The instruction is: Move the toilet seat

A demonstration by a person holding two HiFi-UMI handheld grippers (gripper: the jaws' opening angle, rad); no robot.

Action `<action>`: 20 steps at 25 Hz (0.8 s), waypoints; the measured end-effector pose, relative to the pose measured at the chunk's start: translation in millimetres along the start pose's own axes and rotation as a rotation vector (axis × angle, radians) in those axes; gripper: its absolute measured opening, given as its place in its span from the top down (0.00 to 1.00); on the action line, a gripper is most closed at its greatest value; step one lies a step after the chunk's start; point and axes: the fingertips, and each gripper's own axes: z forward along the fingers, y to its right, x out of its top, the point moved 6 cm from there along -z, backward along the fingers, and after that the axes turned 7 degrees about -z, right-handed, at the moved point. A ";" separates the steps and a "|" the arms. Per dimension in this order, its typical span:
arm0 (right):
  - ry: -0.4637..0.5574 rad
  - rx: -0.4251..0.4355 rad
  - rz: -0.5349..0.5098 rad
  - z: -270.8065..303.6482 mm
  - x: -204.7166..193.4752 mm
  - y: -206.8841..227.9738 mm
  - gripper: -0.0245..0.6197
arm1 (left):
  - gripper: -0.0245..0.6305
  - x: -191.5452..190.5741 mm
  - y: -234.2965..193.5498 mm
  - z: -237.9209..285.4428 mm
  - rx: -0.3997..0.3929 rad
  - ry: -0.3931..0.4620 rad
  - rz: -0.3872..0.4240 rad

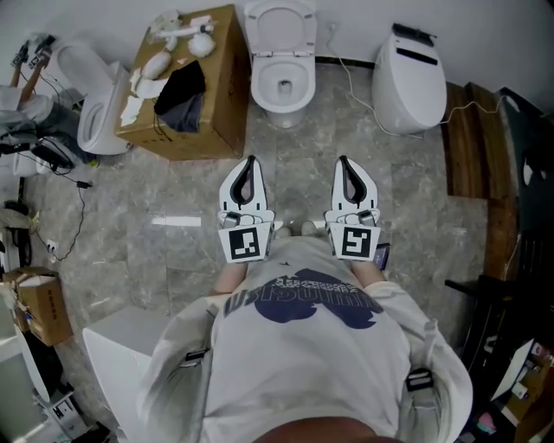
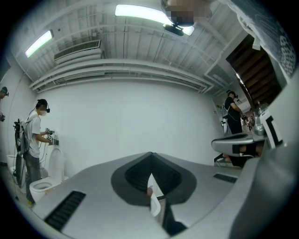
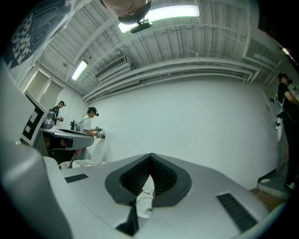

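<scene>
Pointing at the white ceramic toilet (image 1: 281, 86), the white left gripper (image 1: 251, 161) and white right gripper (image 1: 344, 161) were closed, empty; its white oval plastic toilet seat (image 1: 279, 24), apparently raised, lay straight ahead, well apart, nearer the left.

Test lab or workshop space: open toilet (image 1: 281, 60), closed toilet (image 1: 409, 78) on grey tiled floor (image 1: 173, 251); cardboard box (image 1: 216, 95), loose cables (image 1: 346, 67); bare white wall (image 2: 140, 121), strip lights (image 2: 140, 11); other person (image 2: 33, 135) at another toilet (image 2: 44, 184).
</scene>
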 end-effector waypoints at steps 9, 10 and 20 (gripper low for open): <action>0.003 0.014 -0.016 4.3 1.5 -2.1 0.95 | 0.97 0.4 2.0 5.4 -0.015 -0.001 0.011; 0.004 0.014 -0.016 4.5 2.0 -1.5 0.95 | 0.97 0.6 1.9 5.7 -0.013 -0.002 0.011; 0.002 0.015 -0.011 9.1 3.1 -0.9 0.95 | 0.97 2.4 0.4 11.0 -0.016 -0.002 0.024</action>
